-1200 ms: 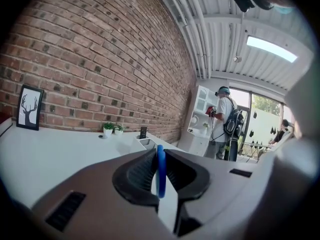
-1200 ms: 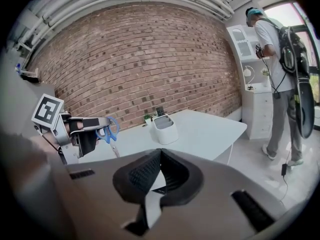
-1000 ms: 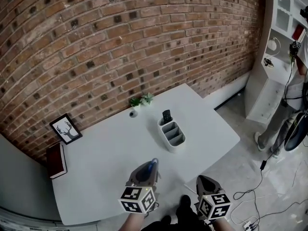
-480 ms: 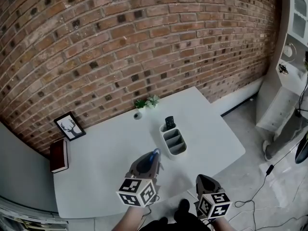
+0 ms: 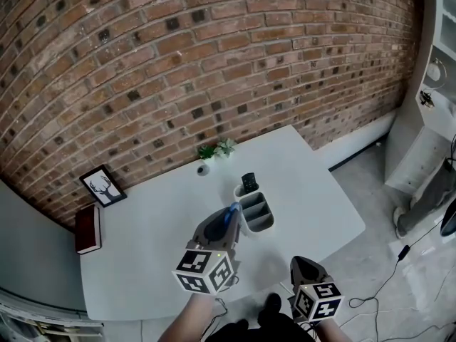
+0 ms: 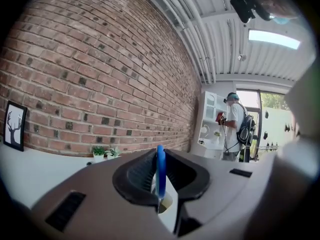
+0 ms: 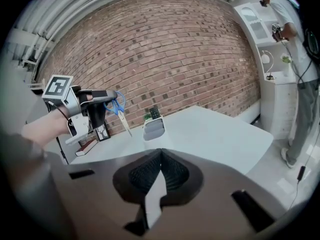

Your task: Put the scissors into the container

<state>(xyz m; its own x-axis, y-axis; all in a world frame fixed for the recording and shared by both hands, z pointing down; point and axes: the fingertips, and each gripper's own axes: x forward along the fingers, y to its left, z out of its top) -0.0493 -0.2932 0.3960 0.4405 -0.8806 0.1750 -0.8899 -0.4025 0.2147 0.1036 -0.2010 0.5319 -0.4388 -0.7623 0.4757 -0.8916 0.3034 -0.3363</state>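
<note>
Left jaws: the left gripper [image 5: 229,214] is clenched on the thin blue handle of the scissors [image 6: 160,171]. In the right gripper view the blades hang down, free in the air above the bench [image 5: 142,241].
Right jaws: the right gripper [image 7: 160,153] is pressed together on nothing, low at 5 o'clock of the container.
Container: the white container [image 5: 255,212] stands on the bench at about 1 o'clock, just beyond the left jaws in the head view. Its slot at the 12 o'clock end holds a remote [image 5: 248,182]; the nearer slots look free.
Risk, swing: the grip is on the handle alone, so the blades may pivot and miss a slot.
Risk, tipping: the points could catch a rim or divider, and nothing steadies the light container.
Risk, drop: released too high, the scissors could bounce out or strike the remote.
</note>
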